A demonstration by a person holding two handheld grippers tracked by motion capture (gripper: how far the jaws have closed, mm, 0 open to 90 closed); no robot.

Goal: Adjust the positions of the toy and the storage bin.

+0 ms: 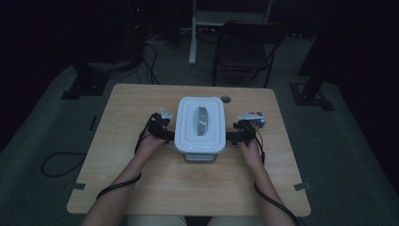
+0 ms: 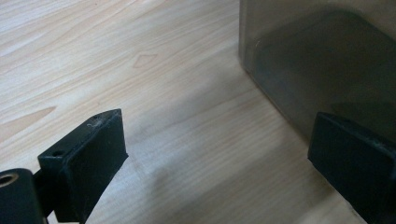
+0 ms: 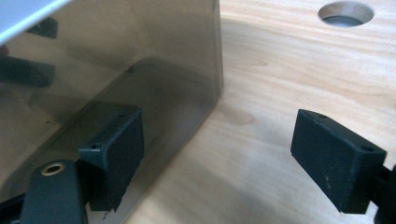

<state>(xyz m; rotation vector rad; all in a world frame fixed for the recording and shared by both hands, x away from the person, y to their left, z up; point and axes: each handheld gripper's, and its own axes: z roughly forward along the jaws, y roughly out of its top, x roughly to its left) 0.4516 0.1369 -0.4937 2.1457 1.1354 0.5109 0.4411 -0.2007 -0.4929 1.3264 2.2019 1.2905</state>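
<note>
A clear plastic box (image 1: 199, 126) with a white lid (image 1: 200, 120) stands in the middle of the wooden bench (image 1: 141, 188), a little toward the far edge. The left hand-held gripper (image 1: 165, 134) sits at the box's left side and the right hand-held gripper (image 1: 234, 137) at its right side, each held low over the bench.

In the left gripper view the jaws stand wide, one beside the box's smoky wall (image 2: 322, 60) and the other out over bare wood, with nothing pinched between them. In the right gripper view the jaws are also spread, one in front of the box wall (image 3: 116, 70) and the other over the bench; the corner of the box lies in the gap, unpressed. A round hole (image 3: 345, 12) in the bench lies beyond.
</note>
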